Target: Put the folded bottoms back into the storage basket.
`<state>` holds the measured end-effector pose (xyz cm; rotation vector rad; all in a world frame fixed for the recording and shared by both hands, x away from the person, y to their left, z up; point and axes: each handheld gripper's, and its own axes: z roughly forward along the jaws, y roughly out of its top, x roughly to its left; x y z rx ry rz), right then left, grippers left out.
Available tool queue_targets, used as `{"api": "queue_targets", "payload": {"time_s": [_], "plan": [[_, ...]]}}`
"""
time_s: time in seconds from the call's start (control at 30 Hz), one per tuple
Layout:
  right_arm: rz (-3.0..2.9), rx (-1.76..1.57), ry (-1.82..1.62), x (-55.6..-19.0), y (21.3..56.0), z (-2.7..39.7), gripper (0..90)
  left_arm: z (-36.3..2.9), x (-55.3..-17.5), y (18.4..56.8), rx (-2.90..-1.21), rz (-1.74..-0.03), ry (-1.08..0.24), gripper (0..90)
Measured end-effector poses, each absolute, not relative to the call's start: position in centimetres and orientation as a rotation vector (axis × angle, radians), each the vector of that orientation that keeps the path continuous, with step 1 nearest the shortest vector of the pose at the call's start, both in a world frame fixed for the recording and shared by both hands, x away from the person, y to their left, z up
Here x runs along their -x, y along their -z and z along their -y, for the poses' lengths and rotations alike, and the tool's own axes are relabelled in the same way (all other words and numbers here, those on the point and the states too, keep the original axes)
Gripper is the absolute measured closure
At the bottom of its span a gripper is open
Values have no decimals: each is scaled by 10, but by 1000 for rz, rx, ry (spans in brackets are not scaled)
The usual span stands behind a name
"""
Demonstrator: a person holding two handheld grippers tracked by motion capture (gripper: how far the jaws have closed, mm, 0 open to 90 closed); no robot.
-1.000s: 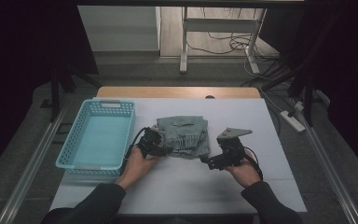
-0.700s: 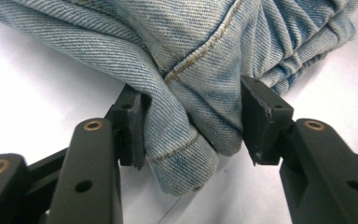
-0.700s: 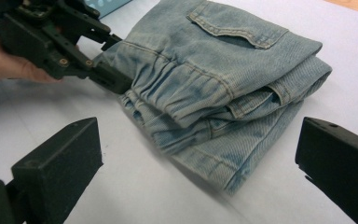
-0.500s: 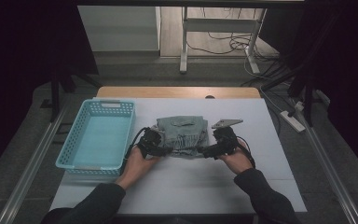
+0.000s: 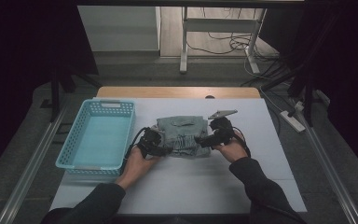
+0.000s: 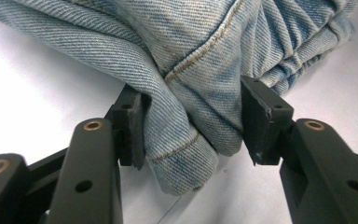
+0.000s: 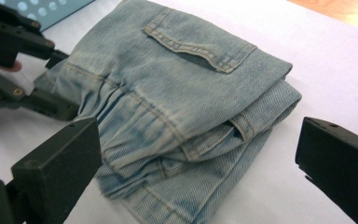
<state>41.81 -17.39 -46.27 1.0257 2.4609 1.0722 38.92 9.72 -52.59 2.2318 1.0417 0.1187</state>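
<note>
White sheeting covers the table [image 5: 177, 186], and from the near edge two sleeved forearms reach in toward one folded pair of jeans [image 5: 182, 135] lying at the centre. At about nine o'clock of the bundle, the left gripper [image 5: 154, 145] has its jaws clamped on a thick folded hem corner, both pads pressing into the denim as its own view shows. At about three o'clock, the right gripper [image 5: 210, 140] stands with its jaws spread wide, the near right corner of the stack between them but neither pad touching cloth; whether its lower jaw is level with the bottom layer is hard to judge from above. The likely risk lies there: if those jaws close on the upper folds alone, the lower layers could sag out and the fold would come undone on lifting, and a one-sided pull from the left could drag the bundle askew. Farther off, at ten o'clock from the jeans, one turquoise basket [image 5: 99, 135] sits empty, close beside the bundle. Counted: two grippers, one pair of jeans, one basket.
</note>
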Motion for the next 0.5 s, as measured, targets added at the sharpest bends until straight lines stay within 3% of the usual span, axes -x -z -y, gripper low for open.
{"api": "queue_targets", "payload": {"time_s": [0.5], "plan": [[-2450, -1120, -1012, -451, 469, 183, 6, -97, -389, 526, -2230, -1042, -118, 476]]}}
